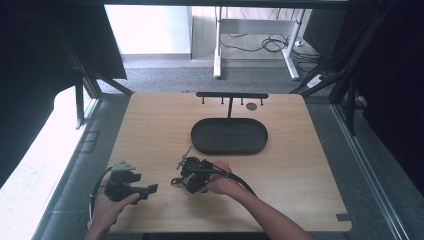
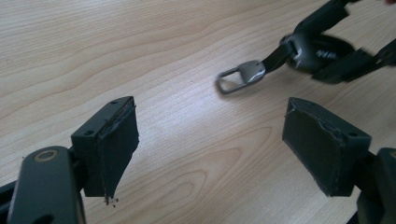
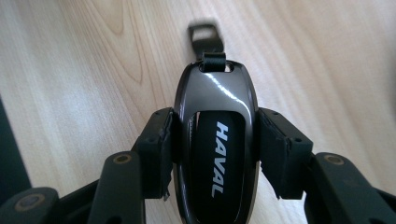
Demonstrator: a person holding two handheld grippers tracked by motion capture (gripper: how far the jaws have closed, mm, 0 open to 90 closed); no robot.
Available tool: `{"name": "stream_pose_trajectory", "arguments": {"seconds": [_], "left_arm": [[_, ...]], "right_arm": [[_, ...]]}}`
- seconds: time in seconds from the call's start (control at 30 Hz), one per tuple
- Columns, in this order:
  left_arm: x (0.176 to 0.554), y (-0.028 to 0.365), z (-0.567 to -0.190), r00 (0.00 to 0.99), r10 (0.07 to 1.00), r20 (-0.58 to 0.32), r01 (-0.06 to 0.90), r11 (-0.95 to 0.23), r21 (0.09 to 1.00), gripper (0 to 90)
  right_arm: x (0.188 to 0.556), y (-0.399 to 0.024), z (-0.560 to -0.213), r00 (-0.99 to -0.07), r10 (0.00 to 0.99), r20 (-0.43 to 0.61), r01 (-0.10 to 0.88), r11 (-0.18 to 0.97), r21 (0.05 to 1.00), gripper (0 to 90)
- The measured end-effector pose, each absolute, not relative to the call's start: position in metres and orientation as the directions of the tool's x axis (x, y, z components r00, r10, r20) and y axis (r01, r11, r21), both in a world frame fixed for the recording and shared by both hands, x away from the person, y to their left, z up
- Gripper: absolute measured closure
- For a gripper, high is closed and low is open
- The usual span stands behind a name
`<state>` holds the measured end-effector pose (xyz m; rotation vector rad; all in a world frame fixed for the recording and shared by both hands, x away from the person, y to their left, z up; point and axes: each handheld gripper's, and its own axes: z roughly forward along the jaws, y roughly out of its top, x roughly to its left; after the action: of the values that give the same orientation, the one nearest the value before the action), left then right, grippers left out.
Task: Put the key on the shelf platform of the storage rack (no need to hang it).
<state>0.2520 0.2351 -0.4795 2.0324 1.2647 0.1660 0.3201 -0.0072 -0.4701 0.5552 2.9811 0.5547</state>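
One car key fob (image 3: 215,154), black and marked HAVAL, sat pinched between the pads of the right gripper (image 3: 215,149) just above the table (image 1: 300,170), its one metal clip (image 2: 240,77) hanging from a short strap; one oval tray (image 1: 229,136) and one hook rack (image 1: 231,95) stood beyond; the right hand (image 1: 225,182) angled leftward; the left gripper (image 2: 210,144) hovered level, jaws spread wide, nothing between them.

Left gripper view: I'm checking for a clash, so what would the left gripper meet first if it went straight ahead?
Probably the grey metal loop on the short black strap of the glossy black key fob, which the right gripper holds; depth is unclear, and bare wooden table lies between.
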Motion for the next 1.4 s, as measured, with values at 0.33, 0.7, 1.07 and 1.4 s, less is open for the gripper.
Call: {"name": "stream_pose_trajectory", "arguments": {"seconds": [0.33,0.7,1.07,1.4], "left_arm": [[0.252,0.236,-0.480,0.509,0.822,-0.254,0.728,-0.254,0.636,18.7],[0.253,0.234,-0.481,0.512,0.821,-0.252,0.728,-0.258,0.636,18.7],[0.253,0.233,-0.481,0.514,0.821,-0.251,0.729,-0.263,0.632,18.7],[0.253,0.233,-0.481,0.516,0.819,-0.251,0.728,-0.265,0.632,18.7]], "right_arm": [[0.324,-0.019,-0.449,-0.929,0.371,-0.001,0.341,0.853,0.396,49.2],[0.331,-0.040,-0.429,-0.915,0.403,-0.016,0.358,0.828,0.432,49.2],[0.341,-0.055,-0.421,-0.899,0.436,-0.025,0.379,0.808,0.452,49.2],[0.348,-0.066,-0.416,-0.886,0.464,-0.029,0.400,0.793,0.459,49.2]]}}
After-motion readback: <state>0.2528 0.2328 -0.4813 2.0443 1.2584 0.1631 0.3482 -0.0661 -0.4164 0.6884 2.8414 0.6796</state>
